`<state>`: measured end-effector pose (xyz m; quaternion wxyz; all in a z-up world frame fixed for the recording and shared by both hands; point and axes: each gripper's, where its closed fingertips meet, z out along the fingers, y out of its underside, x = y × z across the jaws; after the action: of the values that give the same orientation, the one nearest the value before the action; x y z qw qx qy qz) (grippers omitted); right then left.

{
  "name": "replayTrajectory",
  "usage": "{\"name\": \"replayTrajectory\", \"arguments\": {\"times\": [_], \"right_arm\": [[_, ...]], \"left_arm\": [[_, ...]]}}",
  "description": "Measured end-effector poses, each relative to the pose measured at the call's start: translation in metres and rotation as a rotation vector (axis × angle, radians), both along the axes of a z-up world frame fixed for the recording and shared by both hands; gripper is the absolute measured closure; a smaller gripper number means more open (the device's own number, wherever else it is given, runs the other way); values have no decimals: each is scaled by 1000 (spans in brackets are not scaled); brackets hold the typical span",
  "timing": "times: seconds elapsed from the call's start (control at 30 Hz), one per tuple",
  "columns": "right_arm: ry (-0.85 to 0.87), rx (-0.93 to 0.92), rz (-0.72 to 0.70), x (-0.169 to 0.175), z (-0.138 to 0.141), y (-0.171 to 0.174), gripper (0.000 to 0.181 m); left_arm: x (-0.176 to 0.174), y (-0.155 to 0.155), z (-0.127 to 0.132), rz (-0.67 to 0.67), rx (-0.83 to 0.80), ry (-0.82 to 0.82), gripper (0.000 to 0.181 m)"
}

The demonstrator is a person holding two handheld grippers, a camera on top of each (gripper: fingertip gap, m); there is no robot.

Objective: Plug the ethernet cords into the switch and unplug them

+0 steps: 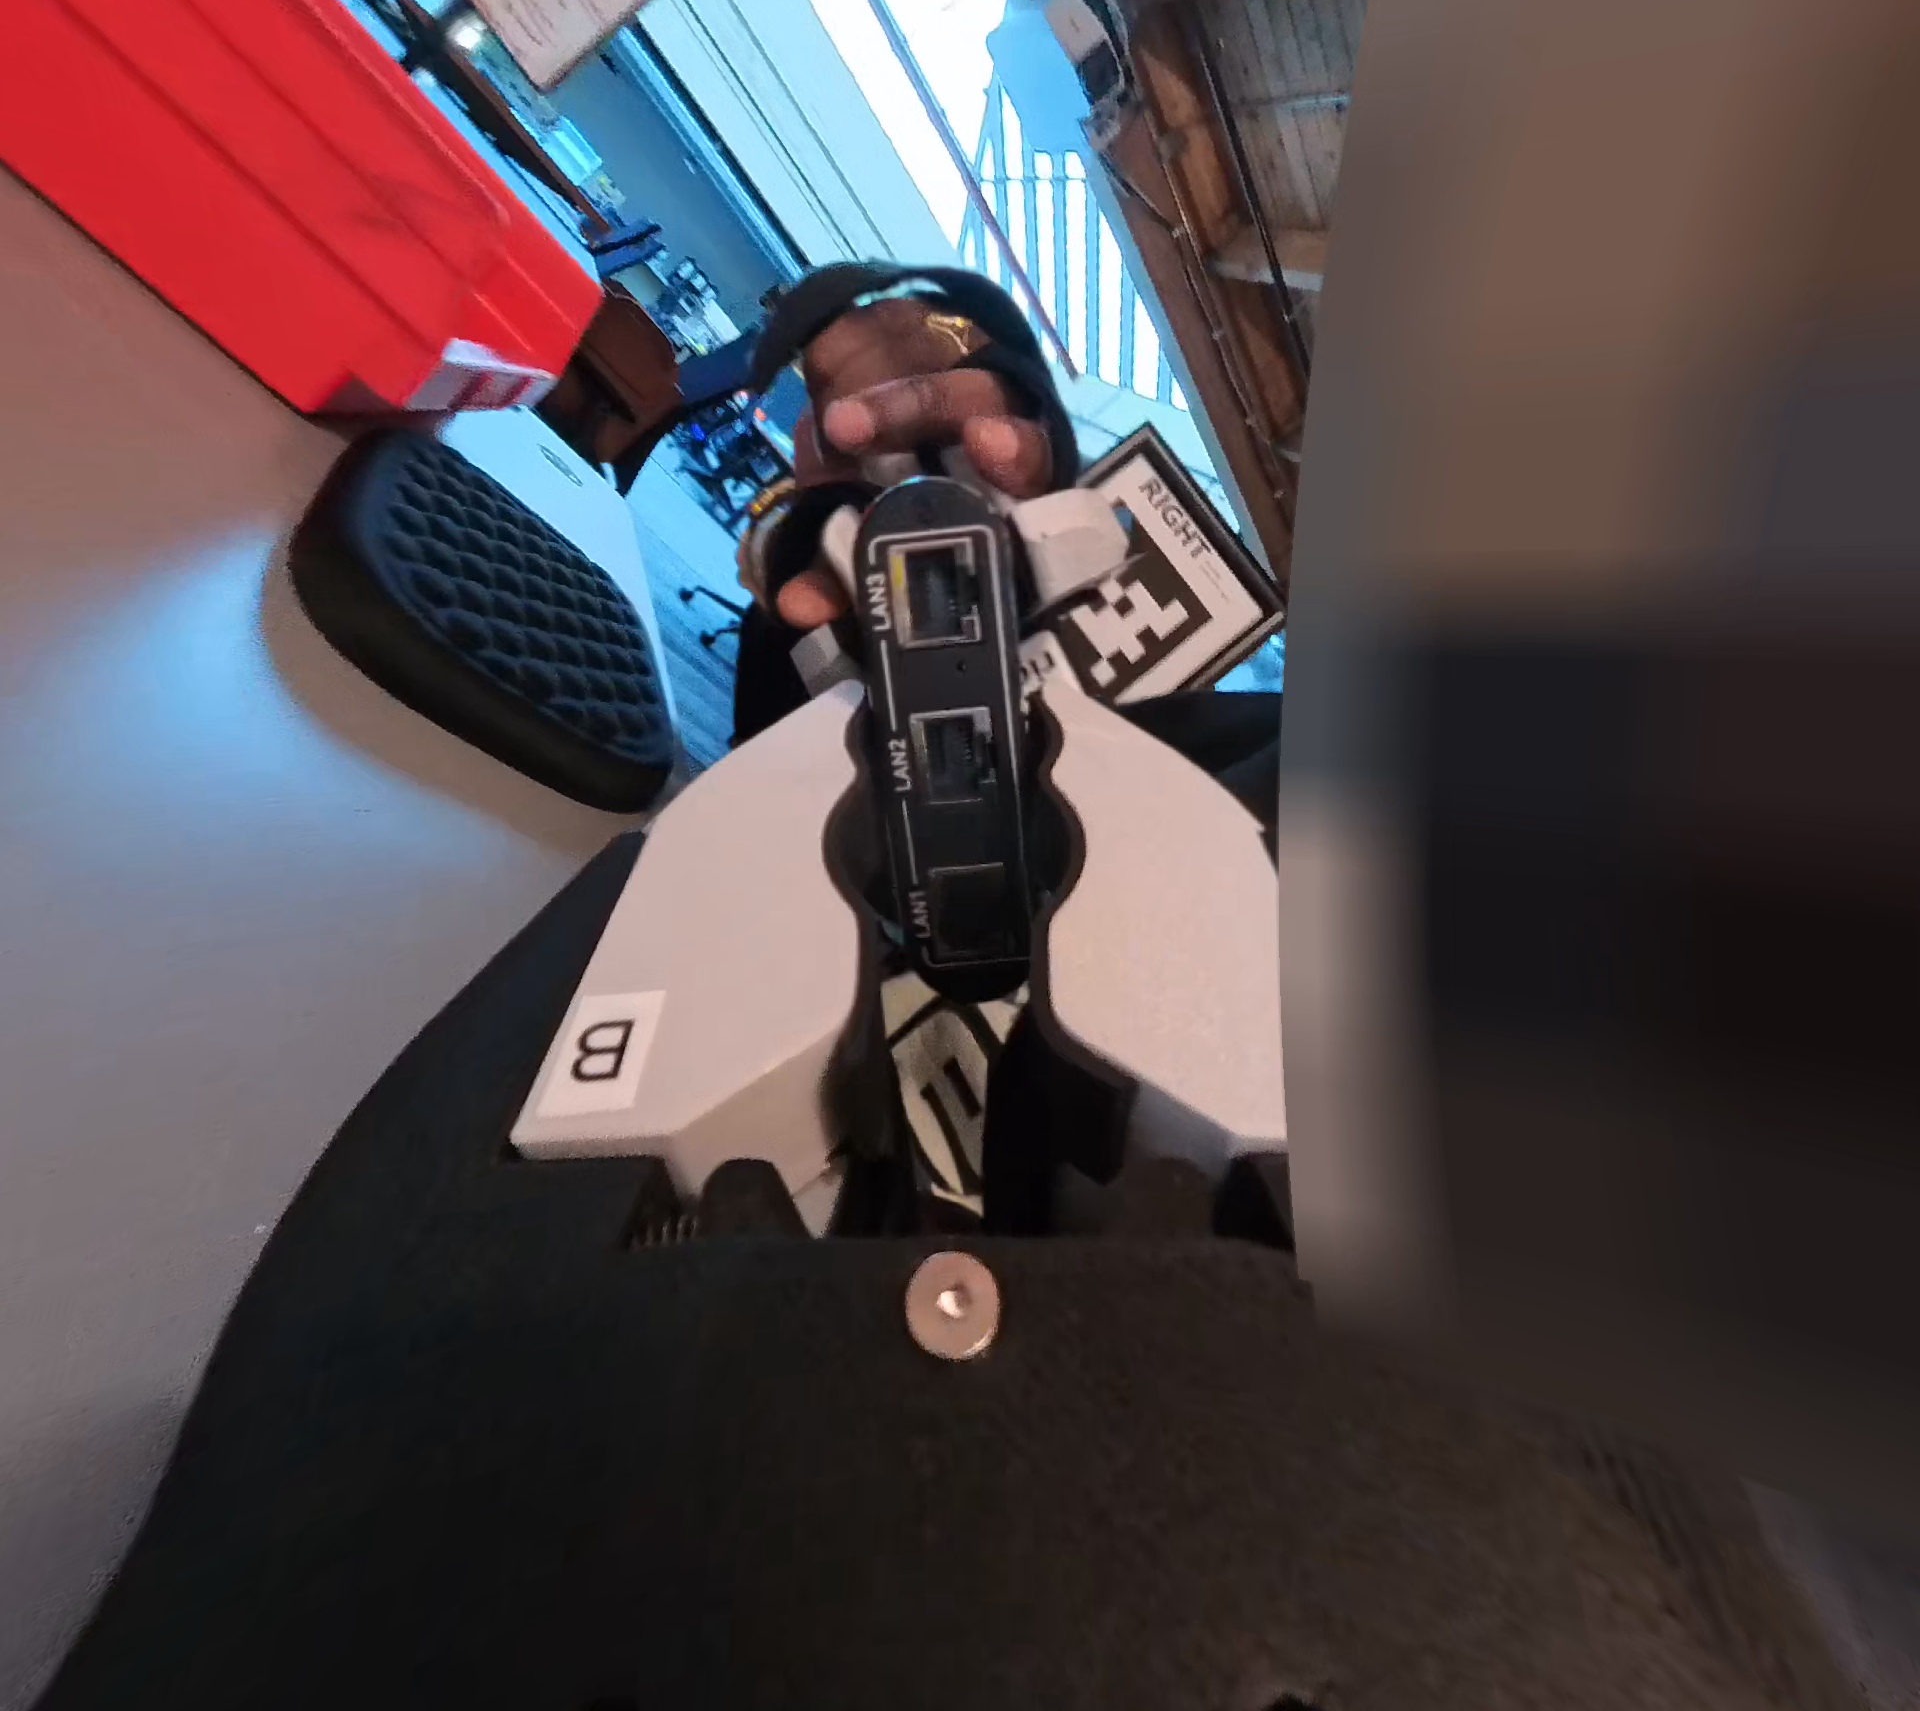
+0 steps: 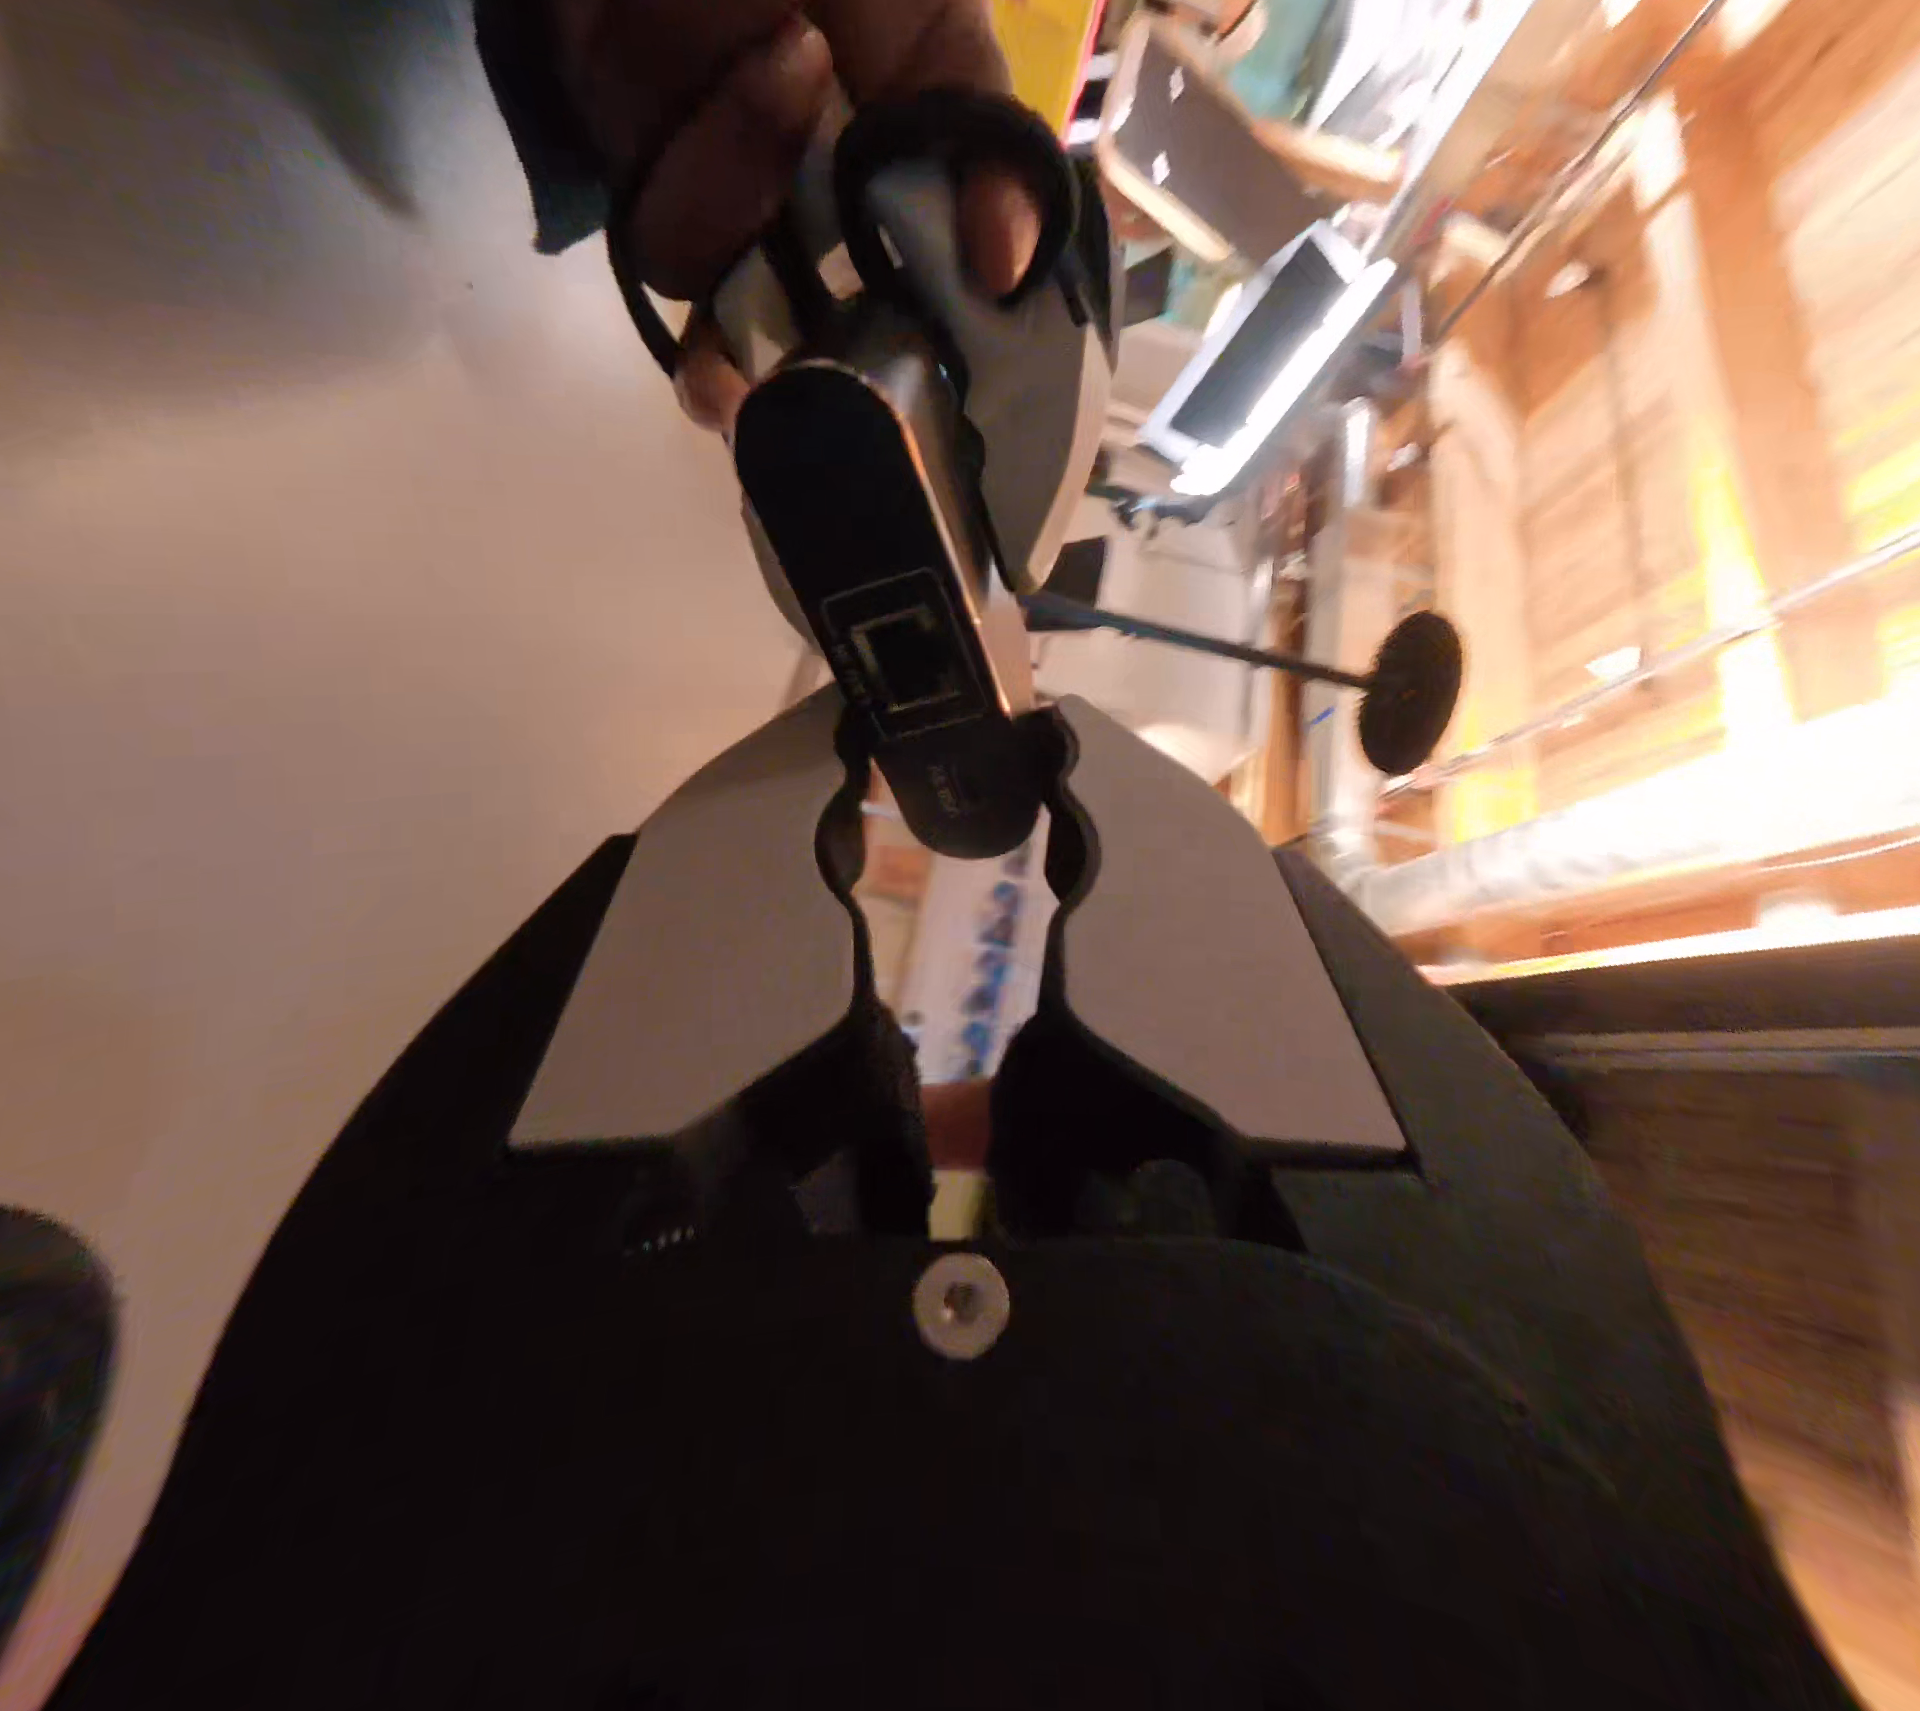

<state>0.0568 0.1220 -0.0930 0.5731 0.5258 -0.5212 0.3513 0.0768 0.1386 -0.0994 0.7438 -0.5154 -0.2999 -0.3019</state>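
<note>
- Between the two grey fingers of the left tool point(image 1: 951, 840), in the left wrist view, sits the switch point(image 1: 948, 747), a slim black bar held end-on, clear of the table point(image 1: 156, 830). The tool is closed on its lower part.
- All three sockets on this face look empty; no cord shows in this view.
- Beyond the switch, the right tool point(image 1: 1049, 549) and the hand point(image 1: 904, 425) that works it reach the bar's far end.
- Risk, as a judgement: both tools grip one small bar, so any pull out of step could twist it loose from either hold.
- One container noted: a red bin point(image 1: 260, 103) on the table at upper left. Its inside cannot be seen. A dark dimpled pad point(image 1: 478, 622) lies near it.
- Right wrist view: the right tool point(image 2: 951, 788) is nearly closed, its tips pinching the near end of the switch point(image 2: 873, 581). One socket on this end face shows, and it is empty.
- A hand point(image 2: 769, 51) on the left tool point(image 2: 997, 373) holds the opposite end.
- Risk, as a judgement: this pinch covers only the rounded end and could slip. With no cord in sight, neither tool is free to fetch one until one lets go.
- No container is visible in this view.
</note>
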Motion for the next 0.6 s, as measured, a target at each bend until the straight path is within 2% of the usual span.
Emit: {"name": "replayTrajectory", "arguments": {"times": [0.03,0.07,0.13,0.2,0.23,0.3,0.37,0.43,0.5,0.53,0.57,0.6], "right_arm": [[-71,14,-26,-3,-1,0,152],[-164,24,-47,-6,-3,1,153],[-373,51,-117,-15,-7,5,154],[-529,86,-179,-24,-10,11,155],[-597,109,-212,-29,-13,14,156],[-685,144,-266,-37,-18,21,156],[-743,177,-280,-38,-21,24,156],[-779,209,-270,-34,-25,25,156],[-790,241,-253,-29,-29,25,156],[-797,255,-243,-26,-30,24,156],[-804,265,-230,-22,-31,23,156],[-814,259,-223,-21,-30,22,156]], "left_arm": [[-4,-2,1,19,12,-16,153],[-8,-6,5,40,39,-17,139],[-18,-16,12,134,56,23,123],[-21,-23,18,286,-28,198,107],[-20,-25,21,366,-104,325,104],[-26,-28,10,552,-407,602,98],[-24,-25,2,663,-660,912,103],[-31,-21,-12,713,-855,1063,113],[-31,-10,-24,678,-938,1152,124],[-28,-4,-26,654,-946,1193,132],[-25,-1,-25,652,-938,1221,148],[-24,-2,-22,667,-931,1234,153]]}}
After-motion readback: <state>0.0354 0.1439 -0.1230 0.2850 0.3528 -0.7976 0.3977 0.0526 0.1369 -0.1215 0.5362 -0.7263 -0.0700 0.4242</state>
